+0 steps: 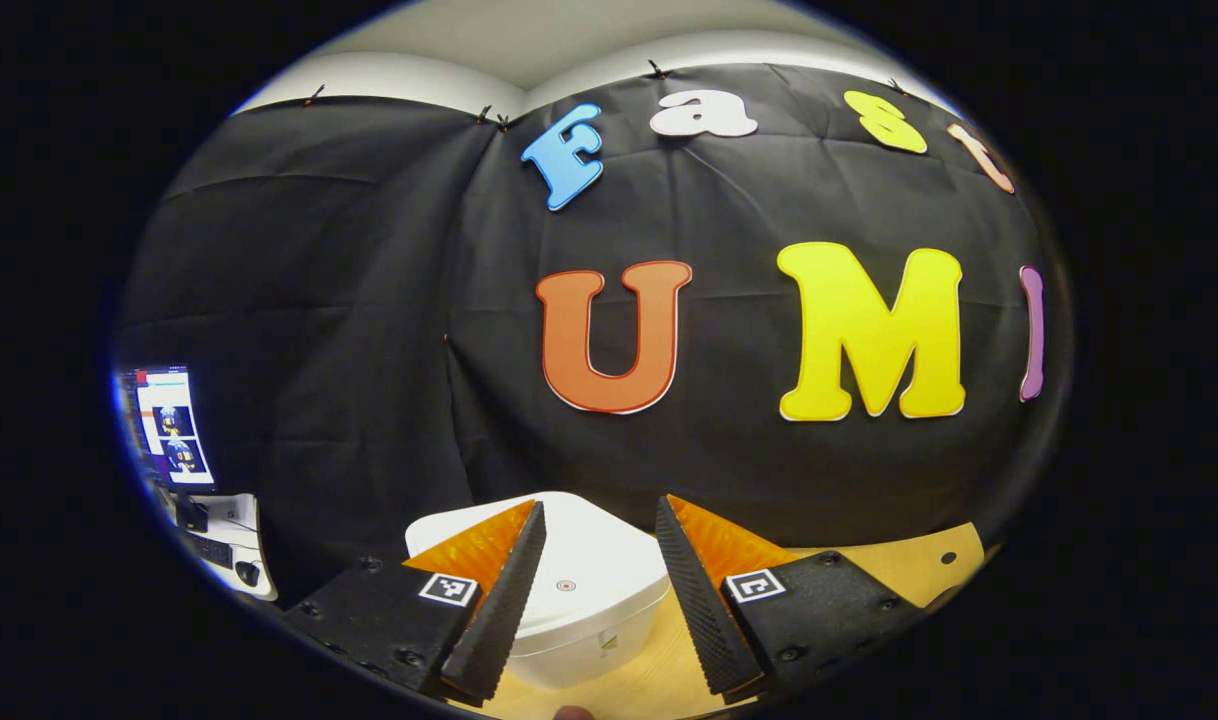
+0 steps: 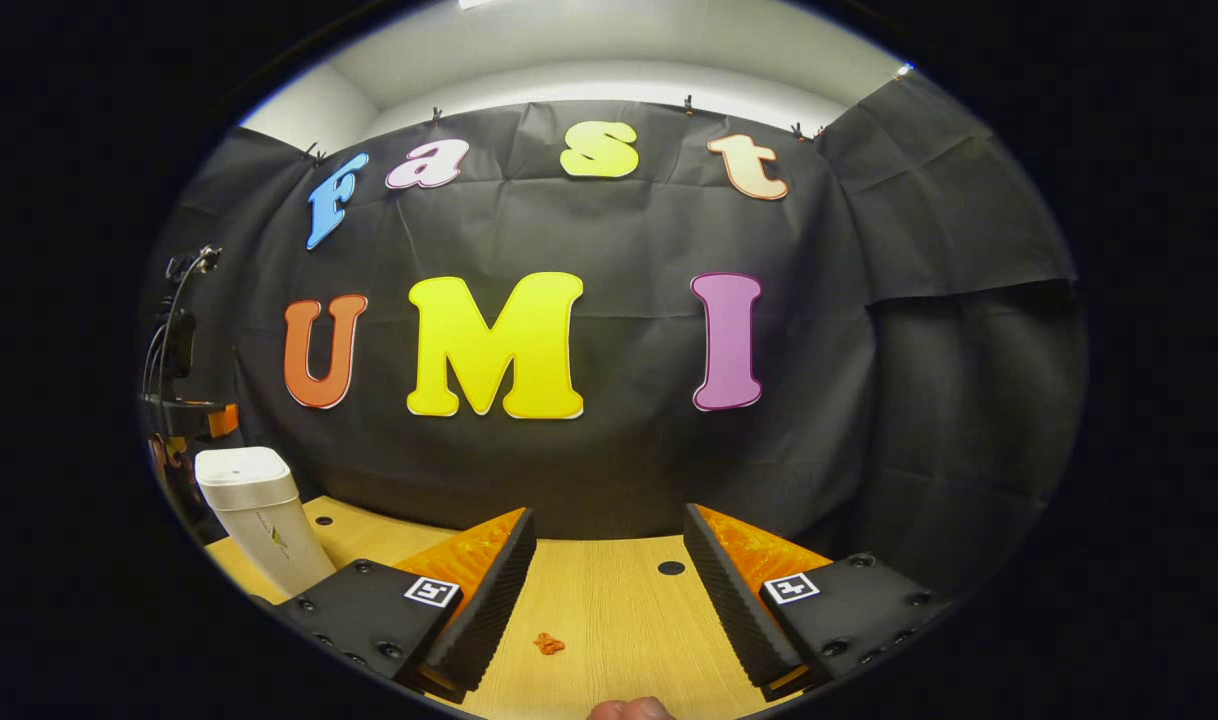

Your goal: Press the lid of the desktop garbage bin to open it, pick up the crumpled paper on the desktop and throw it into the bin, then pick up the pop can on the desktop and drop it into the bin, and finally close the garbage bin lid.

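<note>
Straight ahead of the left gripper [image 1: 599,600], just past its fingertips and slightly below them, stands the white garbage bin [image 1: 579,640] on the wooden desktop [image 1: 899,565]. In the left gripper view the bin stands upright, its long axis vertical, and its rounded lid [image 1: 579,545] lies flat and closed on top, so what is inside cannot be seen. A small round mark [image 1: 566,585] sits near the lid's front edge, centred in the gap between the fingers. The jaws stand spread apart and released, touching nothing. Far off to the gripper's left a lit monitor [image 1: 172,425] stands on a side desk. In the right gripper view, the right gripper [image 2: 604,590] is likewise spread wide and grips nothing, hanging over bare wood. The bin [image 2: 262,520] shows well off to this gripper's left, upright, tapering toward its base, lid [image 2: 241,465] shut. Between the fingers, low on the desktop [image 2: 609,600], lies a tiny orange scrap [image 2: 548,643]; ahead of it a dark round hole [image 2: 671,568] marks the wood. A fingertip [image 2: 629,709] of the holding hand peeks in at the bottom edge.
</note>
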{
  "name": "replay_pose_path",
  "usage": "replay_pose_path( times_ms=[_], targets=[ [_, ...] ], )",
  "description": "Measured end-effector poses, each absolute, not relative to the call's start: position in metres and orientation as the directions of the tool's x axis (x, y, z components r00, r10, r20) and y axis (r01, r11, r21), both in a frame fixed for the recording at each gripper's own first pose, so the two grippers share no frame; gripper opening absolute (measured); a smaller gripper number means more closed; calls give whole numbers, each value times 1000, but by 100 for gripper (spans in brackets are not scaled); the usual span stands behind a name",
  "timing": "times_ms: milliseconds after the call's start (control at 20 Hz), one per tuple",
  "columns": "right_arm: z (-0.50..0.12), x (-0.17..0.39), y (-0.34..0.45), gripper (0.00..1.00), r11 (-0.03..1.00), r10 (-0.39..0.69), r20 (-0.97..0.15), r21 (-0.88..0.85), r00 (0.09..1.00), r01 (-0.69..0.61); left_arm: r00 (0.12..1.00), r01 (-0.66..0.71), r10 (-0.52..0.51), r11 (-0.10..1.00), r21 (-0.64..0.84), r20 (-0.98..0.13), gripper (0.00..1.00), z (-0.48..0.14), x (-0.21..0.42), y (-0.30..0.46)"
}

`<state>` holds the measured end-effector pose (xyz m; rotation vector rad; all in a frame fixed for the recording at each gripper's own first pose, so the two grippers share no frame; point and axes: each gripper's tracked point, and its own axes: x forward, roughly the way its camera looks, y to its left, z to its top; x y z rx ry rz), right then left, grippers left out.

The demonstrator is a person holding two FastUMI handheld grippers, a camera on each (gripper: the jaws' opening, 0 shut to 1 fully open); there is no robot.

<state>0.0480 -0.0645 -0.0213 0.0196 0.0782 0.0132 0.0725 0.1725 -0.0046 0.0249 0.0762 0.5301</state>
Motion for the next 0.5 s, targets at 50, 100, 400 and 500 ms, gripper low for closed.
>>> replay_pose_path(
  times_ms=[50,100,400,500],
  targets=[
    [-22,49,-65,94,1000,13,-82,20,997,-11,855,-511,512,859,35,-80,71,-10,75,177],
    [-22,50,-67,94,1000,10,-83,18,997,-9,851,-517,516,856,23,-99,69,-16,78,180],
    [-23,53,-72,94,1000,-7,-91,-5,996,7,808,-561,550,828,8,-209,50,-51,88,200],
    [-25,52,-72,94,1000,-9,-96,-11,995,8,786,-587,573,809,10,-232,45,-60,87,209]
  ],
)
